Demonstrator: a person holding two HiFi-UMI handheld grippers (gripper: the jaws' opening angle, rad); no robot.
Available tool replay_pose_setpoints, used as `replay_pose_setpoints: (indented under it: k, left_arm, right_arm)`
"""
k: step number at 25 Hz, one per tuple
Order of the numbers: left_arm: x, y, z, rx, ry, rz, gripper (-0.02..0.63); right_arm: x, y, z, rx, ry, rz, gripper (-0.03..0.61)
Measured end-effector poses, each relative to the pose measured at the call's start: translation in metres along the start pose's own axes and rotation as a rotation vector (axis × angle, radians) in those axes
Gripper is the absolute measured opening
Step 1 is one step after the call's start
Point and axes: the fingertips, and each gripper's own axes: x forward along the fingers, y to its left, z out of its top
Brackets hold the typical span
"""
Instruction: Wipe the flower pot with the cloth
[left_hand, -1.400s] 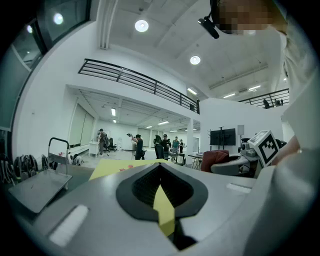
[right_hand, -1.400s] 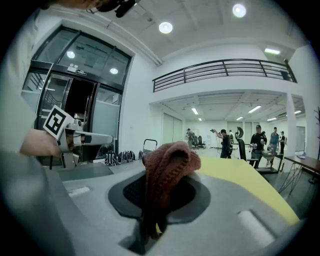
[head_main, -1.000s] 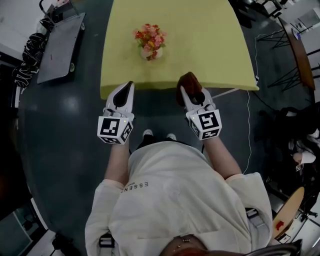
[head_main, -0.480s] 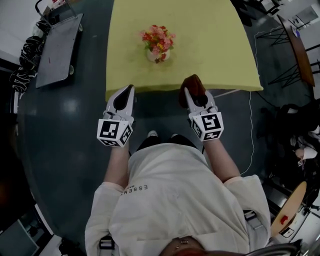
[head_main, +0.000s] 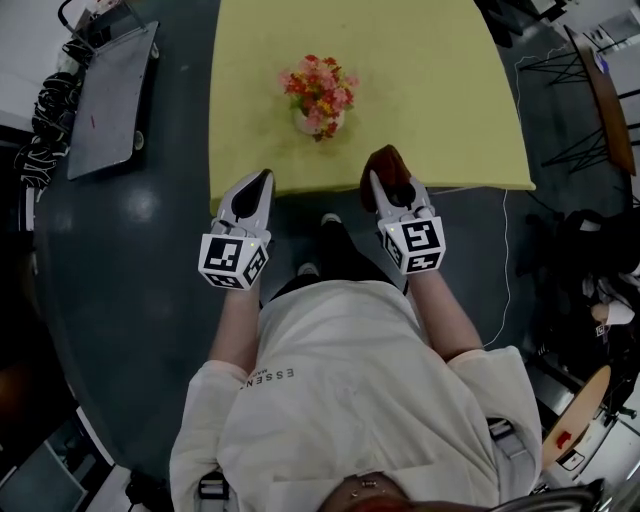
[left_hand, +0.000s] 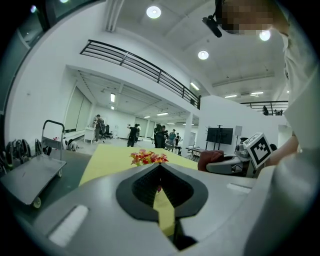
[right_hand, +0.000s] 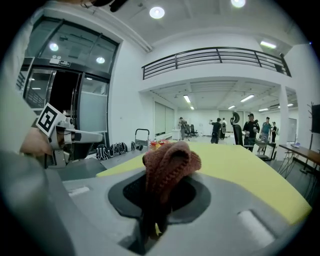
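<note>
Head view: flower pot (head_main: 320, 122) upright on yellow table (head_main: 430, 90), near front edge. Right gripper (head_main: 388, 188) clamped on brown cloth (head_main: 385, 165); pot at its 10 o'clock, apart. Left gripper (head_main: 262, 182) closed, empty; pot at its 1 o'clock, about equally near.

grippers you hold: two, left gripper (head_main: 260, 180) and right gripper (head_main: 383, 188)
cloth (head_main: 385, 163): one
flower pot (head_main: 318, 121): one
table (head_main: 430, 90): one
cart (head_main: 110, 100): one

Yellow table (head_main: 430, 90), grey platform trolley (head_main: 112, 100), dark floor (head_main: 130, 290)
</note>
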Motion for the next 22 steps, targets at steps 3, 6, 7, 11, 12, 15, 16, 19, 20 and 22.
replay_pose_setpoints:
  k: [3,6,7,11,12,15,16,19,20,22]
  left_arm:
    - [0.03,0.013,0.0,0.017,0.022,0.006,0.015]
    - [0.058,0.031,0.0,0.028,0.033,0.03,0.015]
    - [0.068,0.036,-0.003,0.026,0.039,0.036,0.015]
    - [0.102,0.043,-0.018,0.006,0.067,0.032,0.015]
    - [0.109,0.044,-0.024,0.003,0.077,0.035,0.015]
    - [0.13,0.045,-0.045,-0.014,0.124,0.033,0.015]
    - [0.136,0.045,-0.052,-0.02,0.142,0.026,0.015]
    - [0.153,0.045,-0.07,-0.029,0.184,-0.004,0.015]
    - [0.158,0.046,-0.072,-0.03,0.188,-0.016,0.015]
    - [0.167,0.047,-0.076,-0.039,0.193,-0.048,0.015]
  right_arm:
    - [0.033,-0.021,-0.003,-0.012,0.028,0.025,0.054]
    - [0.066,-0.041,-0.01,-0.014,0.062,0.06,0.054]
    - [0.075,-0.046,-0.013,-0.015,0.075,0.076,0.054]
    - [0.108,-0.057,-0.028,-0.019,0.137,0.152,0.054]
    - [0.115,-0.058,-0.033,-0.02,0.155,0.175,0.054]
    - [0.134,-0.057,-0.046,-0.026,0.21,0.233,0.054]
    - [0.137,-0.055,-0.051,-0.024,0.225,0.249,0.054]
    - [0.145,-0.042,-0.063,-0.015,0.257,0.299,0.054]
    - [0.148,-0.037,-0.066,-0.014,0.266,0.317,0.054]
    - [0.154,-0.025,-0.073,-0.02,0.286,0.358,0.055]
